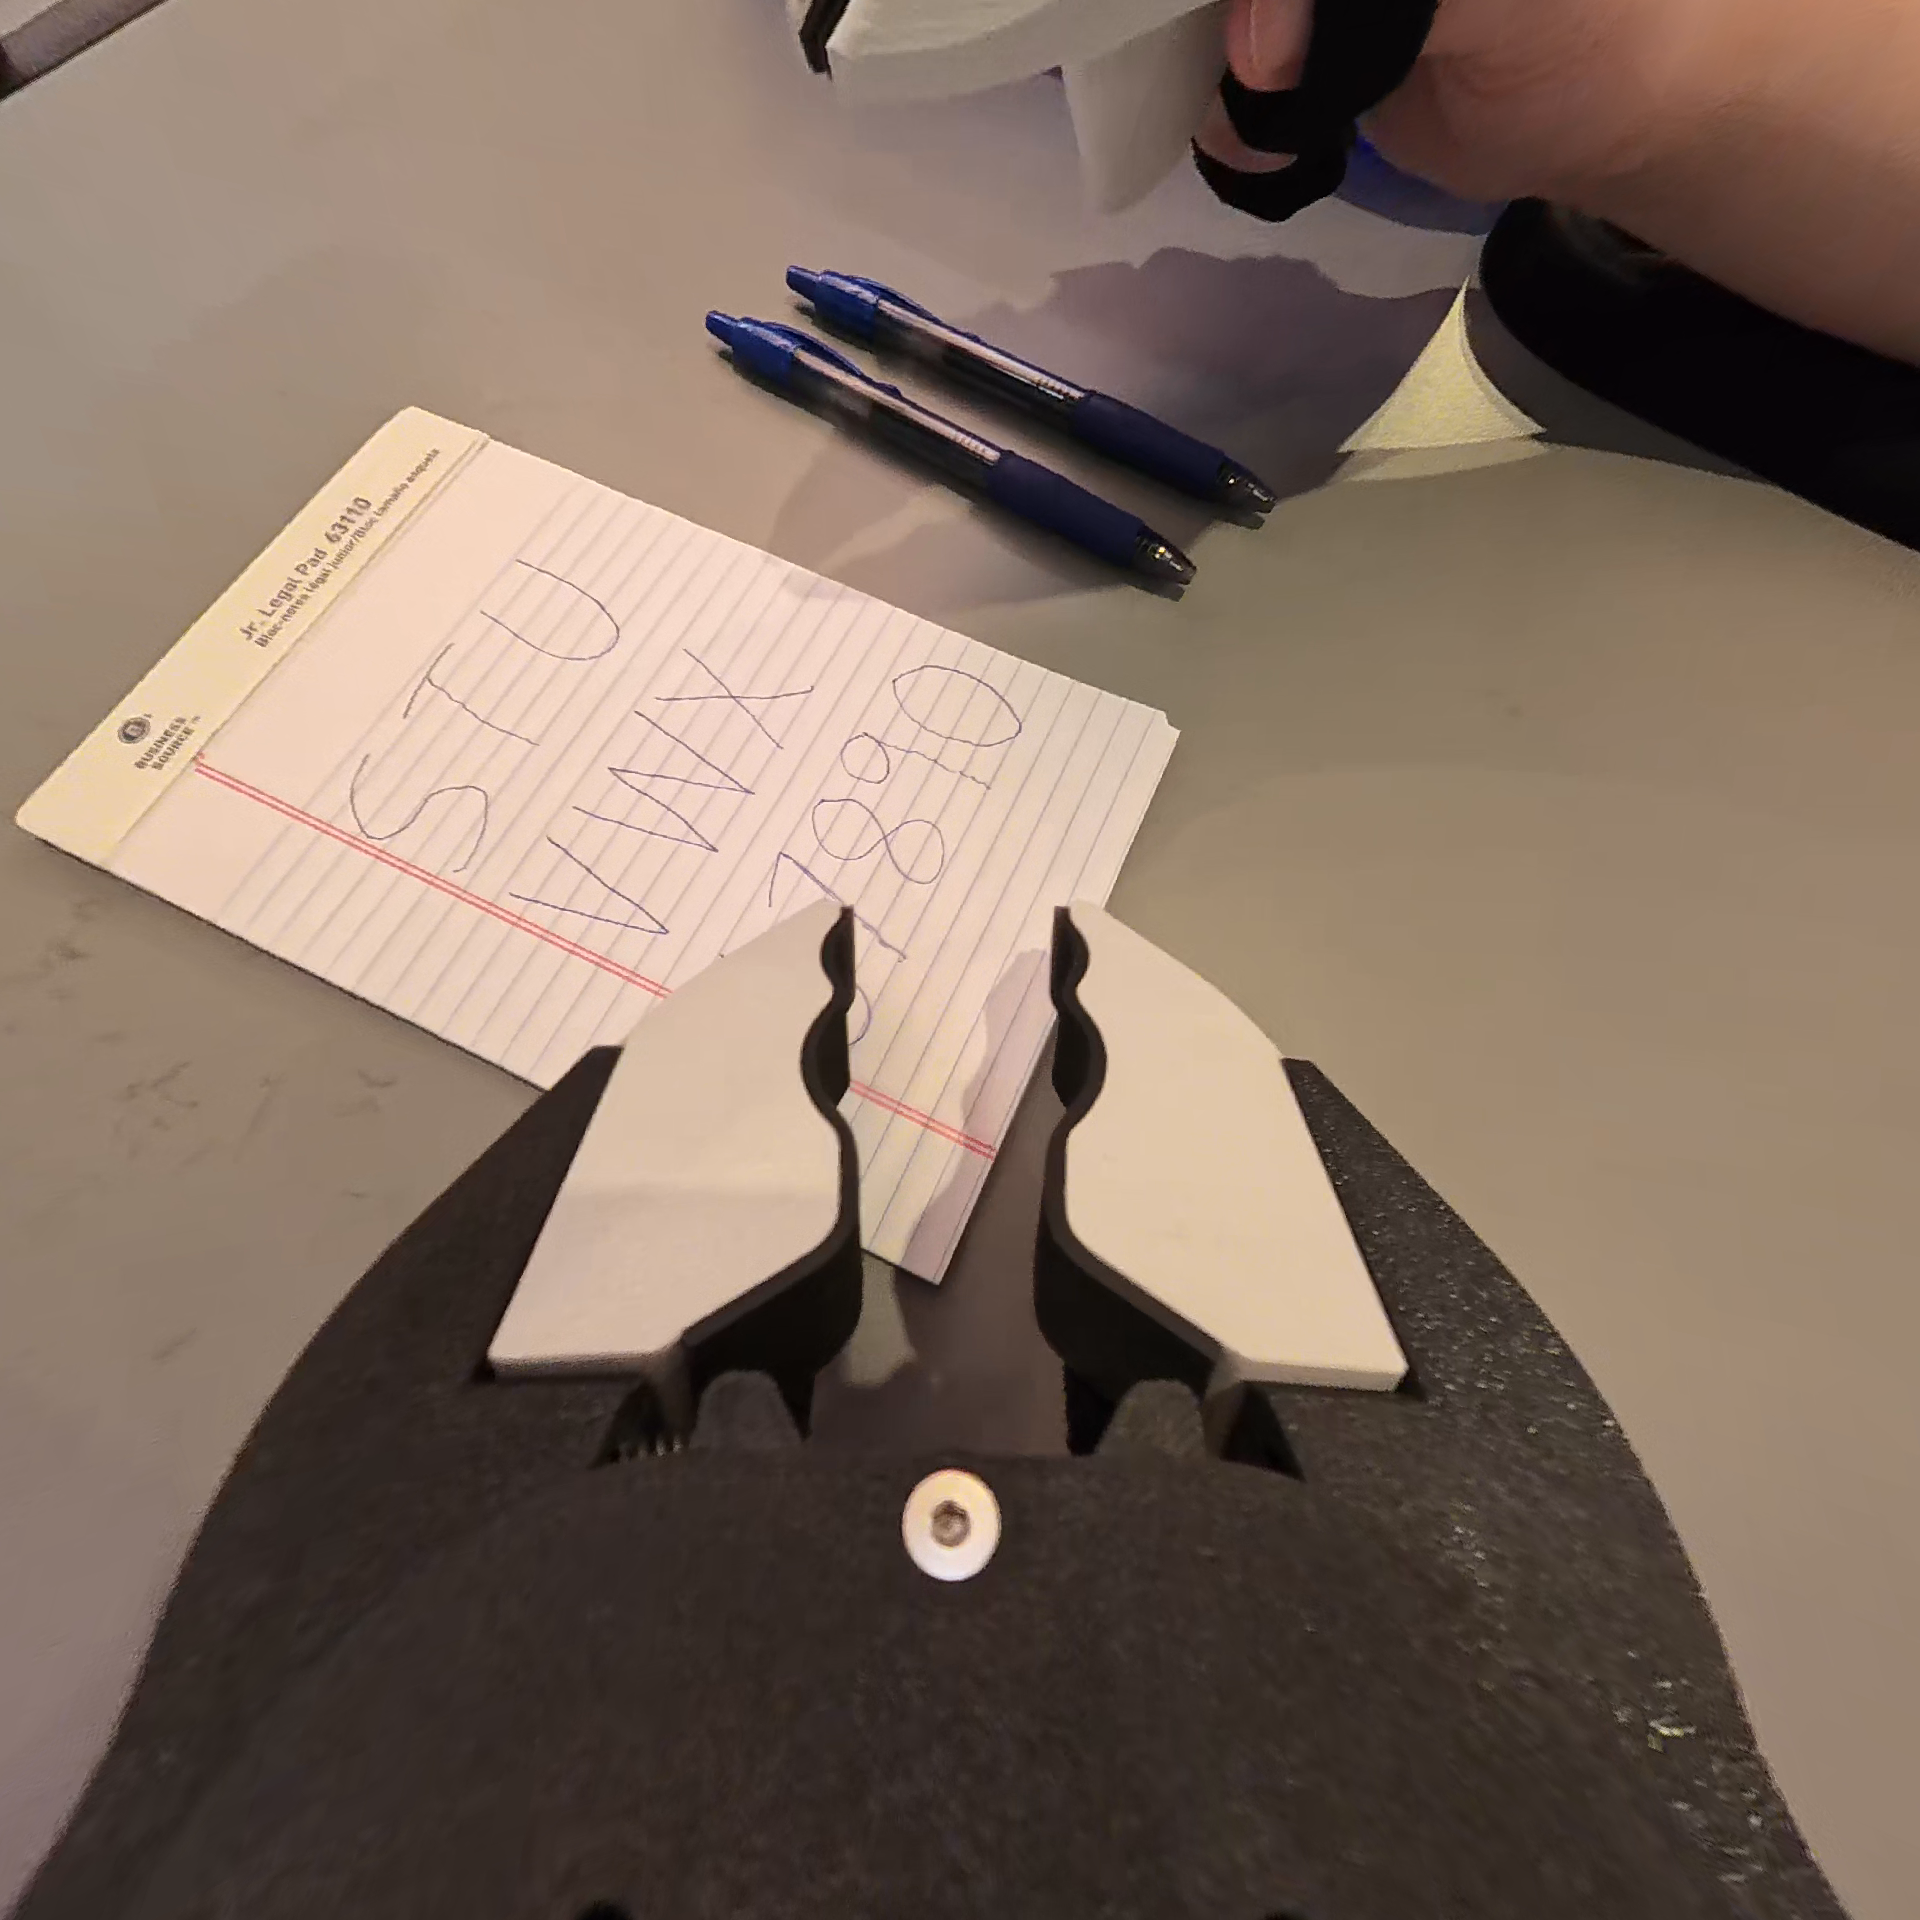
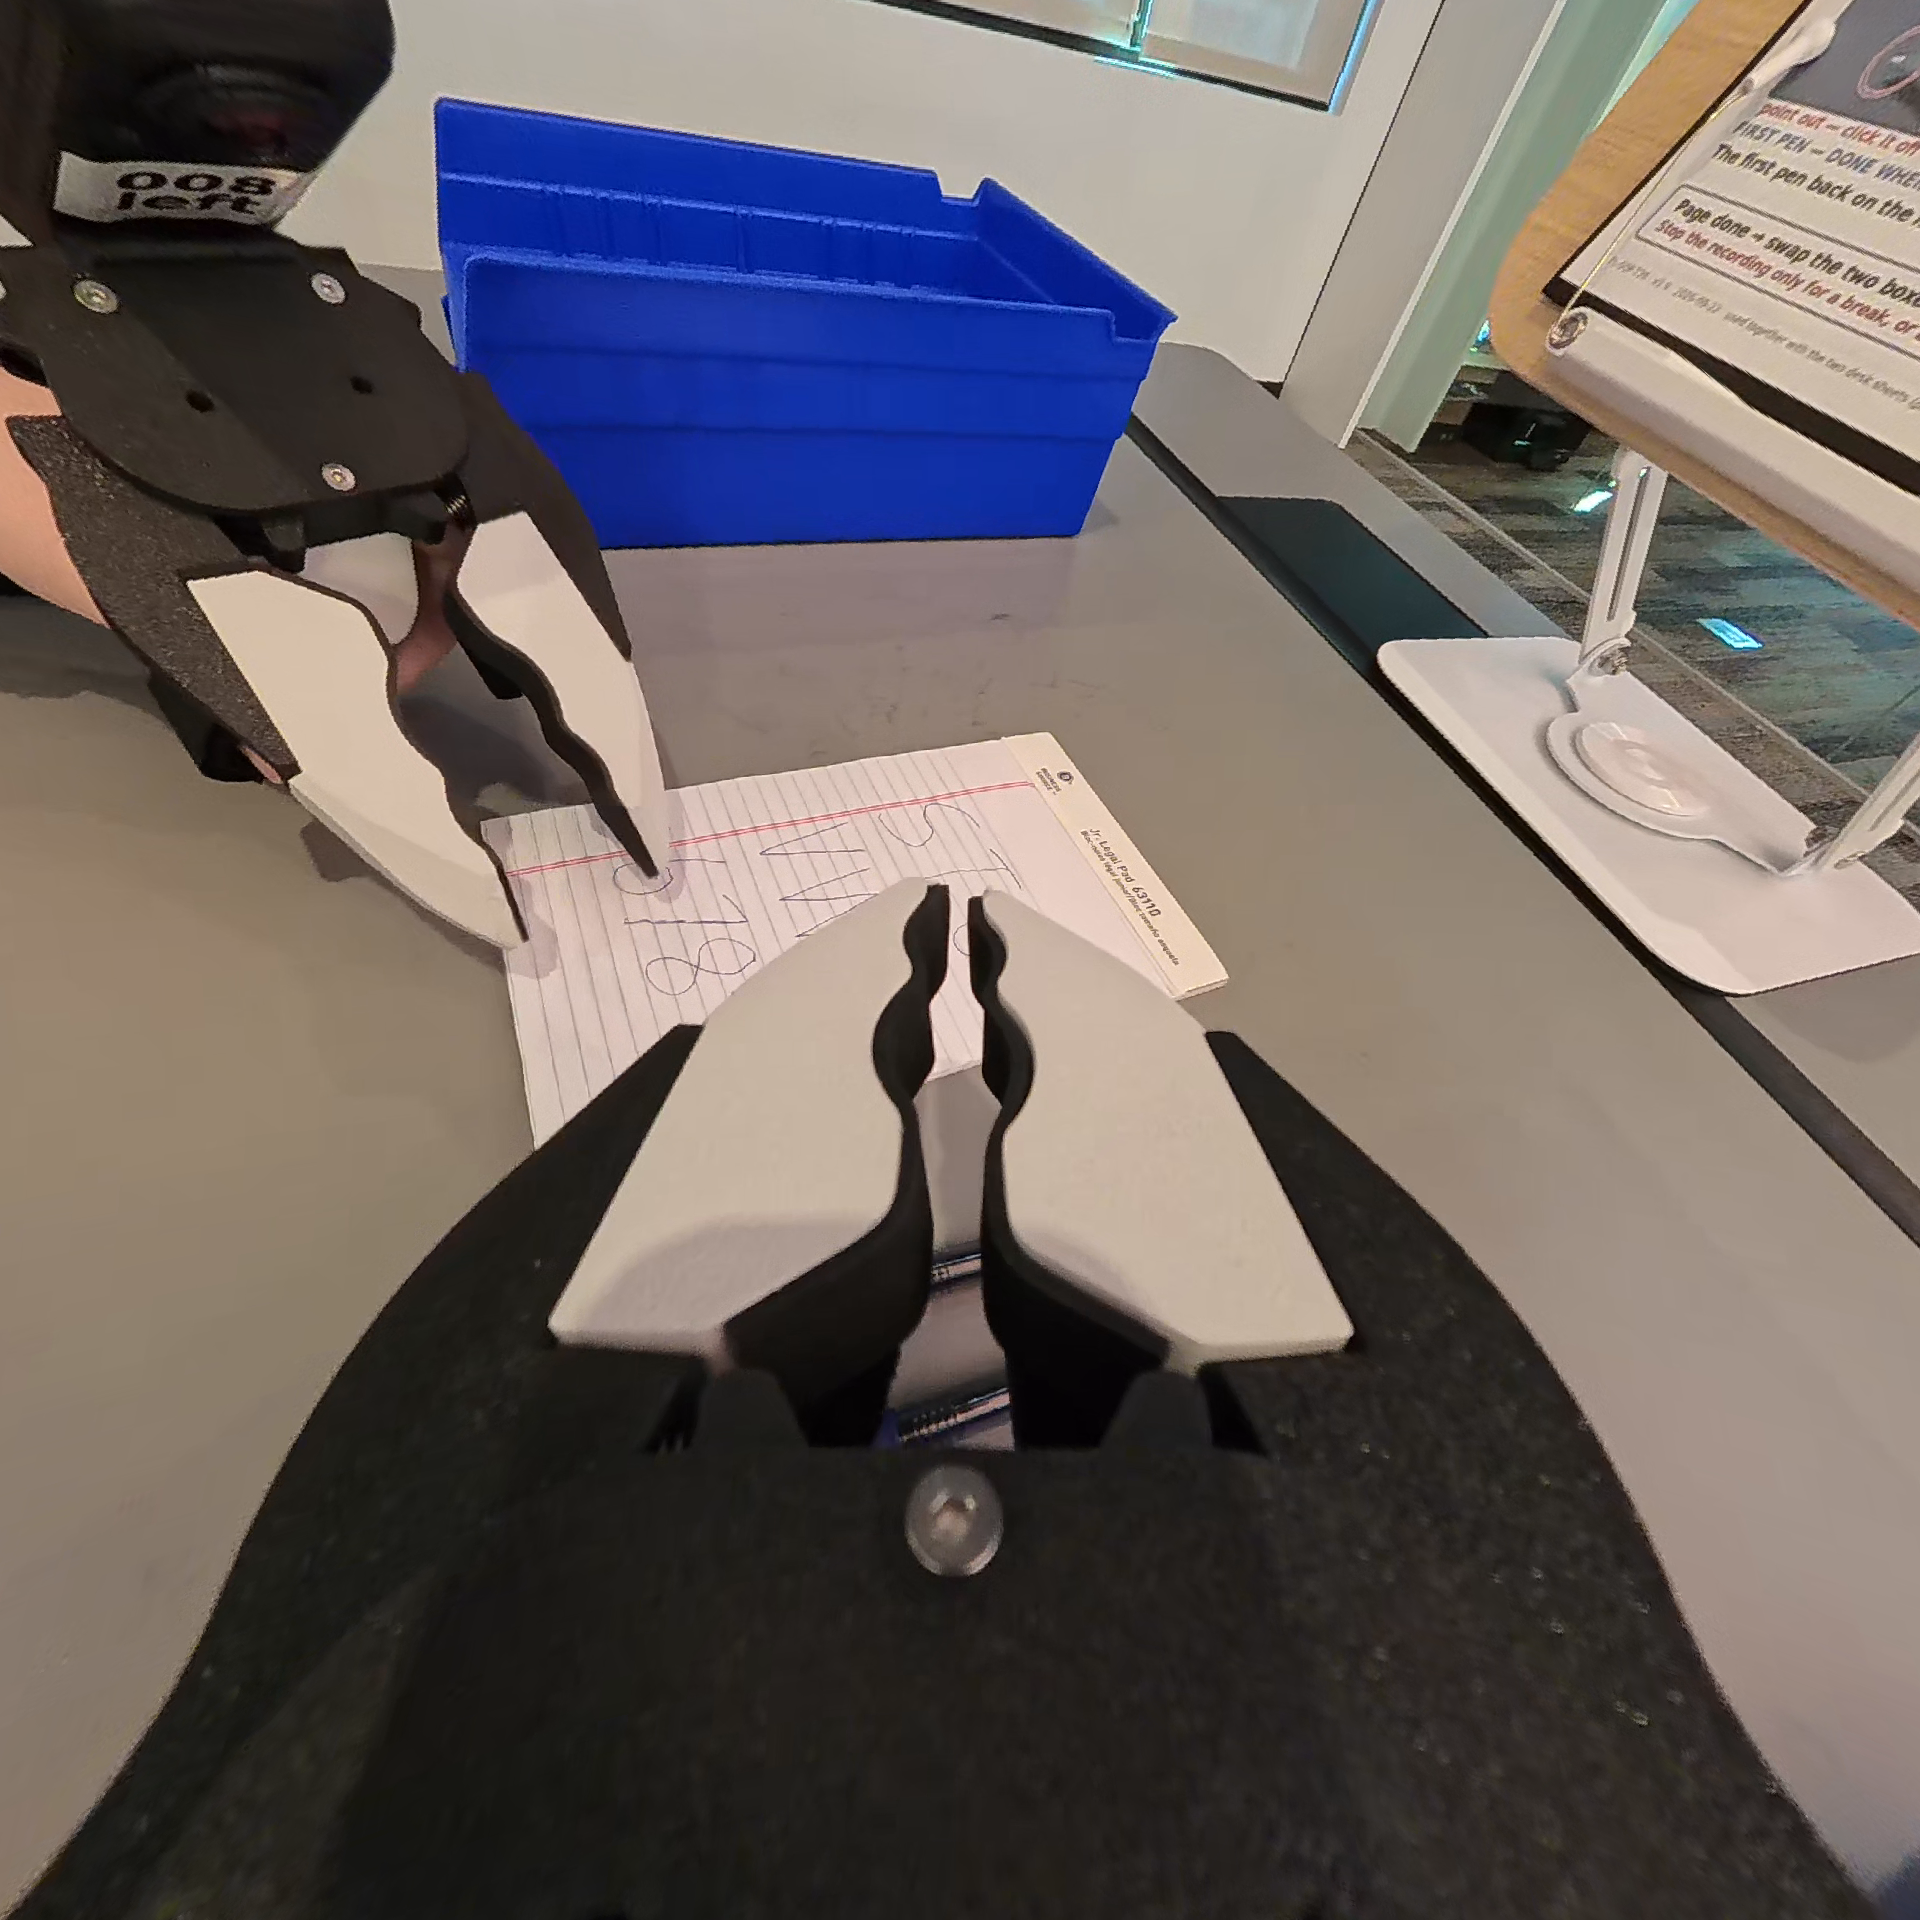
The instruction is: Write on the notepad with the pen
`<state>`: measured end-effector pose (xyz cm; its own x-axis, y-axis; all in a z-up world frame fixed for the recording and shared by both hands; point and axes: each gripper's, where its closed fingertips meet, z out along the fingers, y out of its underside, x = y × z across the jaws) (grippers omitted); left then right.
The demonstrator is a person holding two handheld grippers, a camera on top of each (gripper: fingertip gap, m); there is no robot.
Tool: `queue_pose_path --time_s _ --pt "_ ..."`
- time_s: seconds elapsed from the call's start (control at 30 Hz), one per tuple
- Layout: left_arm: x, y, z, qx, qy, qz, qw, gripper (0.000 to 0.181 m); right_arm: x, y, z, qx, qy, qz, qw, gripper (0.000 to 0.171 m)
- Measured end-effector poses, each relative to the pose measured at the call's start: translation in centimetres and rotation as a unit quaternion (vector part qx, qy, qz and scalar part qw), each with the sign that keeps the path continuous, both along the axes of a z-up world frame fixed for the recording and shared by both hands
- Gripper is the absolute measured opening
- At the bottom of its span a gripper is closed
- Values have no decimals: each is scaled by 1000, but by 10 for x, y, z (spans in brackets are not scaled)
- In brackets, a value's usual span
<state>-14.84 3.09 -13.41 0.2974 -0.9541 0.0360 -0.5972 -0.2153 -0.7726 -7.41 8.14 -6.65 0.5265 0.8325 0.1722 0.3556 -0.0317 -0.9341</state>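
A white lined notepad [image 1: 582,727] with blue handwriting lies on the grey table; it also shows in the right wrist view [image 2: 831,862]. My left gripper [image 1: 954,920] is open and empty over the pad's near corner. In the right wrist view the left gripper [image 2: 582,904] has one fingertip [image 2: 646,868] touching the page. My right gripper [image 2: 958,899] hovers over the pad, jaws nearly closed on a blue pen [image 2: 940,1351] that is mostly hidden between them. Two more blue pens [image 1: 956,447] [image 1: 1029,384] lie side by side beyond the pad.
Stacked blue bins [image 2: 790,416] stand behind the pad. A white stand [image 2: 1621,790] with a printed sheet sits at the right, past the table edge. A person's hand [image 1: 1662,94] holds the right gripper [image 1: 1039,62] at the top of the left wrist view.
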Motion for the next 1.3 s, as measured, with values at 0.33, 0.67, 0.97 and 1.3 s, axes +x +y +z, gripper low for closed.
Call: queue_pose_path --time_s 0.33,0.67,0.97,1.3 --pt "-3 0 -10 -19 26 -9 999 35 1 0 0 5 -4 -2 1000 3" --pt "-4 1 -13 -38 13 -7 999 31 1 0 -1 6 -9 -2 1000 3" --pt "-9 -3 -13 -44 15 -9 999 32 0 0 -2 5 -17 -1 1000 3" --pt "-15 -8 -11 -49 18 -10 999 32 0 -1 -4 6 -24 0 1000 3"
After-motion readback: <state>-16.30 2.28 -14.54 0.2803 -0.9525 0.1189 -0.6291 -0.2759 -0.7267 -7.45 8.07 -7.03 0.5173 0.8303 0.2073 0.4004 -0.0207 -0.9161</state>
